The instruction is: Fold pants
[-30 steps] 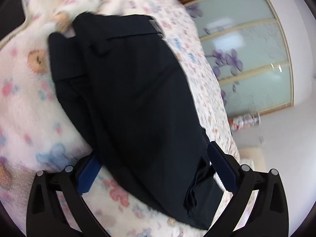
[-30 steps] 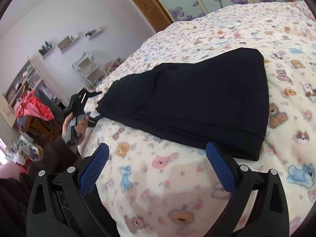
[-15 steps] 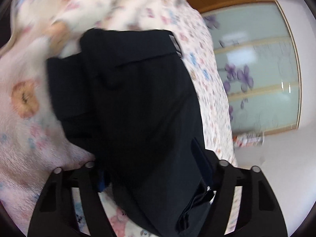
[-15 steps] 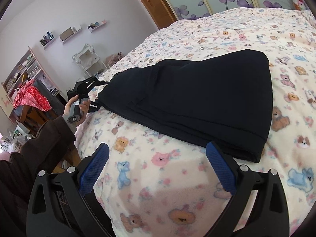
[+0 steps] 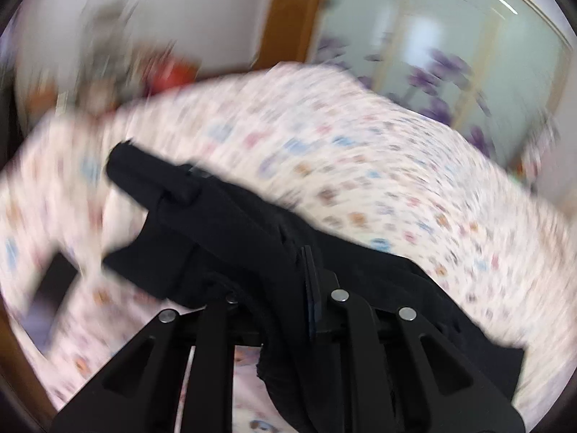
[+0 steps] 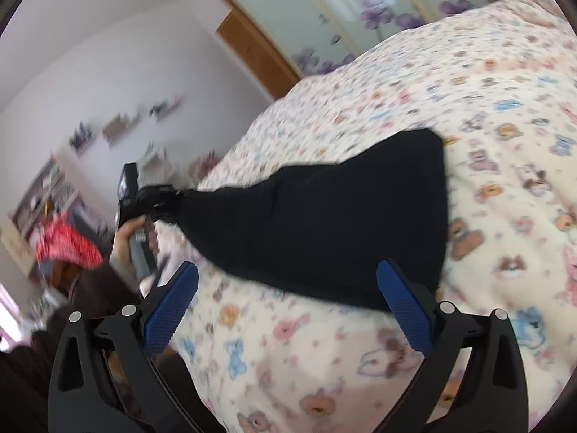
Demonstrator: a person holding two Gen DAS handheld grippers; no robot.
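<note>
The black pants (image 6: 324, 223) lie folded on the bear-print blanket (image 6: 505, 108). Their left end is pulled up off the bed into a point. My left gripper (image 6: 169, 198), held in a person's hand (image 6: 124, 241), pinches that end, and its jaws are closing with the cloth between them. In the blurred left wrist view the black pants (image 5: 223, 223) are bunched between the nearly closed fingers of my left gripper (image 5: 274, 281). My right gripper (image 6: 288, 270) stands open at the near edge of the pants, with its blue pads (image 6: 404, 306) spread wide and touching nothing.
The blanket (image 5: 360, 166) covers the whole bed. Frosted wardrobe doors (image 6: 360, 11) with purple flowers stand behind it. Cluttered shelves (image 6: 54, 195) and a red cloth (image 6: 65, 245) are at the left, past the bed's edge. A dark sleeve (image 6: 90, 288) is near my right gripper's left finger.
My left gripper closed on the end of the pants, rolled, and rose, lifting the cloth off the bed. The right gripper shifted a little and stayed open.
</note>
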